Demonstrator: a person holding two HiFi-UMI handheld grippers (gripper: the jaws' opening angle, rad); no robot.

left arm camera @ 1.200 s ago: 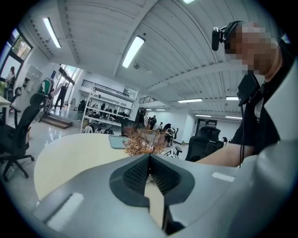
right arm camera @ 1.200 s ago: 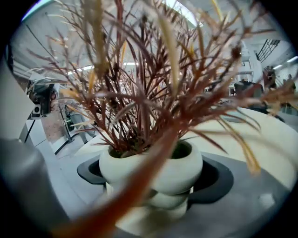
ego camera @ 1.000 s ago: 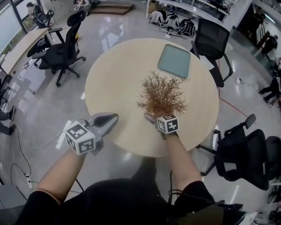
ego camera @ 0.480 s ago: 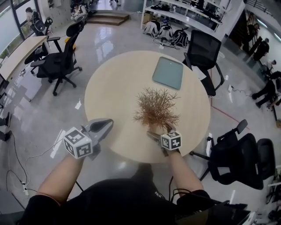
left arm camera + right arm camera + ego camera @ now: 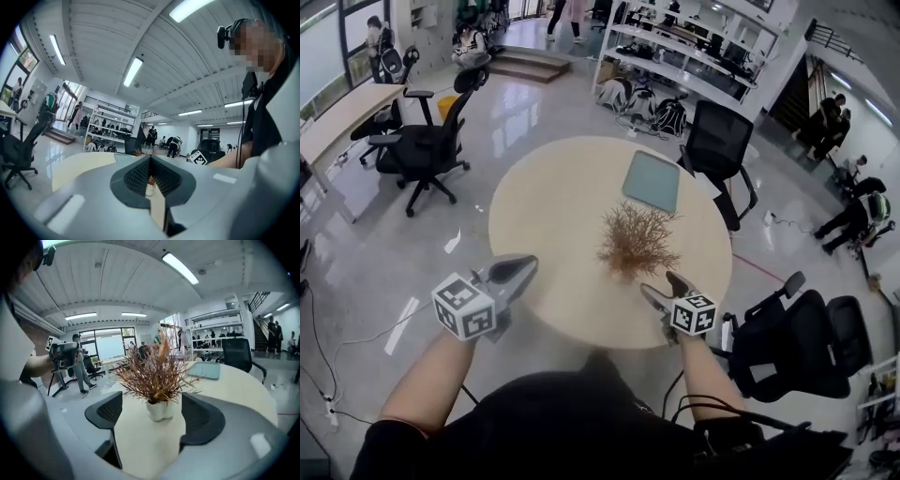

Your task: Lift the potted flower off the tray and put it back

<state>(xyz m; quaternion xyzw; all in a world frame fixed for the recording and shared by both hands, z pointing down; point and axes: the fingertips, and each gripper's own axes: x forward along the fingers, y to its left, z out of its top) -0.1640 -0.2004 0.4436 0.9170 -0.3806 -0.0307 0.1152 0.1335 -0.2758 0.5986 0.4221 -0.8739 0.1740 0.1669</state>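
The potted flower point(image 5: 637, 239), dry brown twigs in a small white pot point(image 5: 158, 409), stands upright on the round table point(image 5: 553, 206), on the near side of the grey-green tray point(image 5: 652, 180) and not on it. My right gripper point(image 5: 661, 284) is just short of it at the table's near edge. It is open, its jaws have just been closing, and nothing is between them; in the right gripper view point(image 5: 152, 401) the pot stands beyond the pads. My left gripper point(image 5: 529, 265) hovers shut and empty at the table's near left edge. Its closed jaws point(image 5: 150, 161) fill the left gripper view.
Black office chairs stand around the table: one at the left point(image 5: 427, 141), one behind the tray point(image 5: 717, 141), one at the right point(image 5: 797, 337). Shelving and several people are at the back of the room. The tray point(image 5: 205, 370) lies flat, with nothing on it.
My right gripper has drawn back from the plant's base toward the table's near edge. The plant stands where it was. My left gripper has shifted only a little.
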